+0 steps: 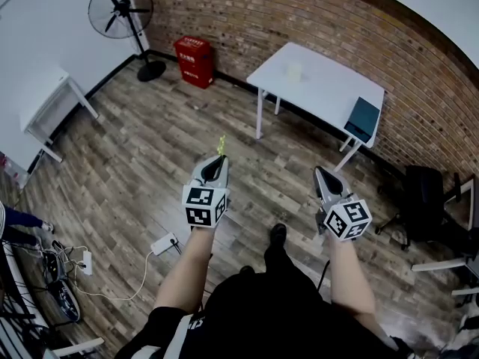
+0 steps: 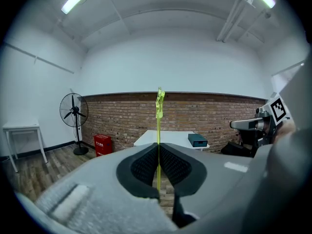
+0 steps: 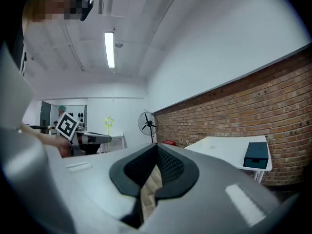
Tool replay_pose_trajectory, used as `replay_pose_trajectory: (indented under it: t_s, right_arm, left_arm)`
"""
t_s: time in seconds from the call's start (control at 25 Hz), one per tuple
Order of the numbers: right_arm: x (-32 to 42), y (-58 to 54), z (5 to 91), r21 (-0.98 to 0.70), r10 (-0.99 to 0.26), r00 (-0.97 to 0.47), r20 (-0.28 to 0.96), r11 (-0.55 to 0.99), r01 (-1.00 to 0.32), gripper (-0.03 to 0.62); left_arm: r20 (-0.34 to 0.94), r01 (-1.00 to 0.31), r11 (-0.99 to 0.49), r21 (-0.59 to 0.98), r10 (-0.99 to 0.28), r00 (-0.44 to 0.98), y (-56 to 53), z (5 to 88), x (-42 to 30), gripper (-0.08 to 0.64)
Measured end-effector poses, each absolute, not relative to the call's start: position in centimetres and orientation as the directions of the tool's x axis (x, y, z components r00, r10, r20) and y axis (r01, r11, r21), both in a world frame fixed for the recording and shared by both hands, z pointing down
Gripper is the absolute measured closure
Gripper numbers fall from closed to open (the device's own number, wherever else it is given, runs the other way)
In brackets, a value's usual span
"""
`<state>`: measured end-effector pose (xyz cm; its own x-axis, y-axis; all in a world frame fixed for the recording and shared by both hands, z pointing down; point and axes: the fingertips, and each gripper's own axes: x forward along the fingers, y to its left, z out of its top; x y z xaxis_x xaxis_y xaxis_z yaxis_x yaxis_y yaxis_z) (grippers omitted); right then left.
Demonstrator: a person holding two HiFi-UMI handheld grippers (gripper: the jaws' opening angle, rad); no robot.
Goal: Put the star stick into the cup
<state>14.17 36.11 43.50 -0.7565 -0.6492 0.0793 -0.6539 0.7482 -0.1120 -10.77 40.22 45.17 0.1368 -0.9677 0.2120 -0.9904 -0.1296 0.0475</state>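
My left gripper [image 1: 219, 158] is shut on the thin yellow-green star stick [image 1: 221, 144], held over the wooden floor well short of the white table [image 1: 329, 88]. In the left gripper view the stick [image 2: 158, 130] rises straight up from between the closed pads, its star edge-on at the top. The pale cup [image 1: 294, 71] stands on the far part of that table. My right gripper [image 1: 319, 172] hangs level with the left one, shut with nothing in it [image 3: 156, 147]. The right gripper view shows the star [image 3: 108, 122] above the left gripper [image 3: 95, 139].
A dark teal box [image 1: 363, 118] lies on the table's right end. A red crate [image 1: 194, 60] and a standing fan [image 1: 123, 10] are by the brick wall. A black office chair [image 1: 423, 200] is at the right, a small white table [image 1: 45, 103] at the left, and a power strip [image 1: 163, 244] on the floor.
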Motion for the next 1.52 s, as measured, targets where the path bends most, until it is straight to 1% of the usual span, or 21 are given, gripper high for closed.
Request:
replay_pose_trajectory:
  t_s: [0.28,0.76,1.0,1.28,1.52]
  right_arm:
    - [12.5,30.5,44.3,-0.138,-0.614,-0.785,0.081,0.774,-0.619,0.592]
    - [13.8,15.6,46.7,-0.212,-0.591,-0.801,0.1,0.774,-0.597,0.592]
    - [14.3,10.5,47.5,-0.229,-0.565,-0.816,0.12,0.784,-0.577,0.592]
    - [15.4,7.2,47.9,-0.207,-0.561,-0.813,0.155,0.786,-0.582,0.592]
    - [14.4,3.9,47.1,-0.182,-0.576,-0.801,0.163,0.78,-0.598,0.592]
  left_arm:
    - [0.229,-0.993,-0.111,0.047,-0.966,0.119,35.0,45.8,-11.8,0.552]
    - [0.285,-0.991,-0.128,0.037,-0.949,0.134,20.0,46.3,-9.4,0.551]
    - [0.309,-0.992,-0.117,0.047,-0.943,0.126,14.7,46.8,-8.5,0.551]
    - [0.284,-0.988,-0.136,0.071,-0.947,0.151,10.4,46.7,-7.1,0.551]
    - [0.257,-0.984,-0.152,0.097,-0.951,0.172,6.2,46.2,-8.4,0.551]
